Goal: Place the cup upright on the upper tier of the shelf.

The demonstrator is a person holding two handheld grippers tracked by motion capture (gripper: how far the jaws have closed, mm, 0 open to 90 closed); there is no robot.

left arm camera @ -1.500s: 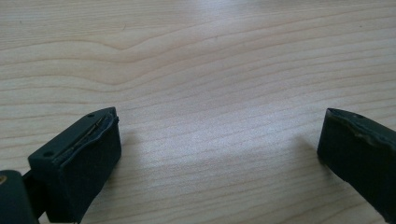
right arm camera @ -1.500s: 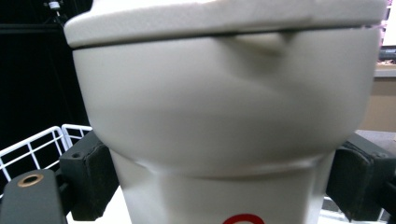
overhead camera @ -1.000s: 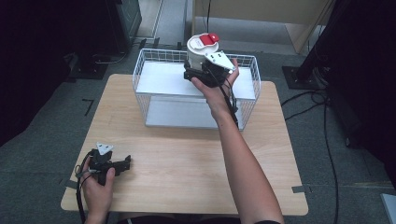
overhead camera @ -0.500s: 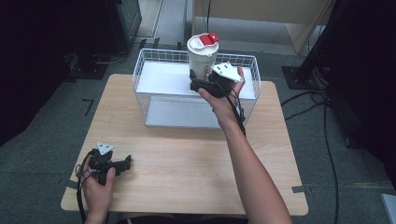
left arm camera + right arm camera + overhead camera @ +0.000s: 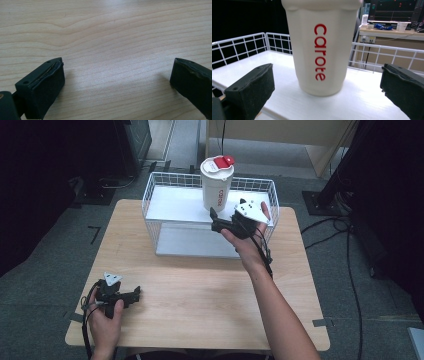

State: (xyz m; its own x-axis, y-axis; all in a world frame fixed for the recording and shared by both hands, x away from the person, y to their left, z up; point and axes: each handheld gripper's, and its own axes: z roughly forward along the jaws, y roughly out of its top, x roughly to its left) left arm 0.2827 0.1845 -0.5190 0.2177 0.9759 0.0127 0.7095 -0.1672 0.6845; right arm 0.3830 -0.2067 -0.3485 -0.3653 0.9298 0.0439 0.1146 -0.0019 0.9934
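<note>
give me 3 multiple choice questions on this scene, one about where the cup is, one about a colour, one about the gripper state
1. Where does the white cup stand?
A. on the white shelf in the wire basket
B. on the bare wooden table
C. on the floor

2. What colour is the lettering on the cup?
A. blue
B. red
C. green

3. How is the right gripper?
A. shut on the cup
B. shut on nothing
C. open, jaws apart in front of the cup

Answers:
1. A: the right gripper view shows its base on the shelf, basket wire around it.
2. B: the word down its side is red.
3. C: both jaws stand clear of the cup.
</note>
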